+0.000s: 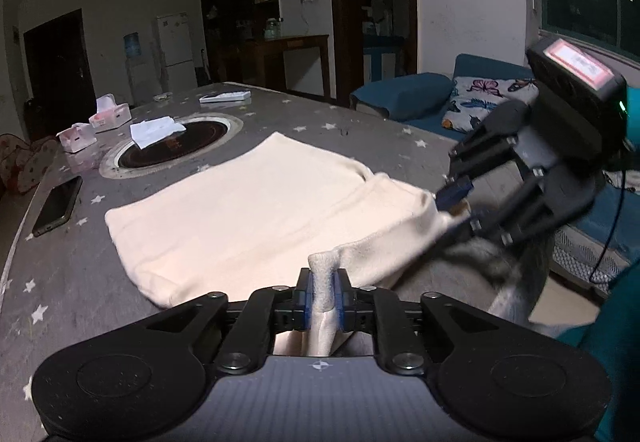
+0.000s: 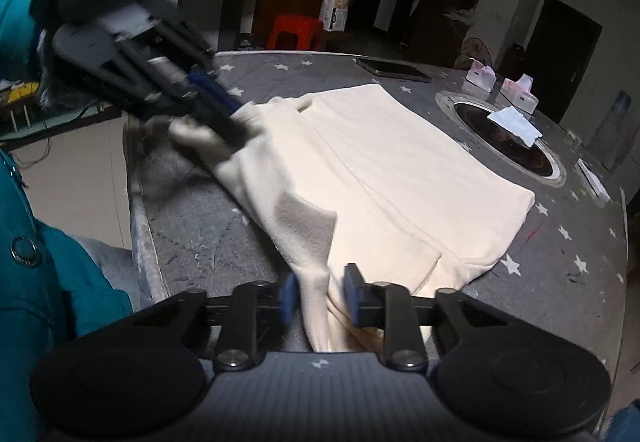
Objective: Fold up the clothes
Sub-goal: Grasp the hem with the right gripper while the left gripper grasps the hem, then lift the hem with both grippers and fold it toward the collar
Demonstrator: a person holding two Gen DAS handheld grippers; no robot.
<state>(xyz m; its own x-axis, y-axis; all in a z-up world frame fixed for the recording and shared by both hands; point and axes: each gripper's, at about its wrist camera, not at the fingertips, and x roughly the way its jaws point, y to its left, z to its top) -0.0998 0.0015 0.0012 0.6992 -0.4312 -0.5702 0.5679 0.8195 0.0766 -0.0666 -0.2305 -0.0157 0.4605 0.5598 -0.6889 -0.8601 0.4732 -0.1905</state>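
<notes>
A cream garment (image 1: 256, 209) lies partly folded on the grey star-patterned table (image 1: 60, 266); it also shows in the right wrist view (image 2: 400, 177). My left gripper (image 1: 323, 294) is shut on a bunched near edge of the garment, lifted off the table. In the right wrist view it (image 2: 224, 117) grips the garment's far left corner. My right gripper (image 2: 322, 296) is partly open, with a fold of the garment between its blue pads (image 2: 354, 292). In the left wrist view it (image 1: 454, 197) sits at the garment's right corner.
A round dark hob (image 1: 172, 145) is set into the table's middle, with a white paper (image 1: 154, 129) on it. A phone (image 1: 58, 205), two pink tissue boxes (image 1: 110, 113) and a remote (image 1: 226, 96) lie beyond. A blue sofa (image 1: 420, 93) stands to the right.
</notes>
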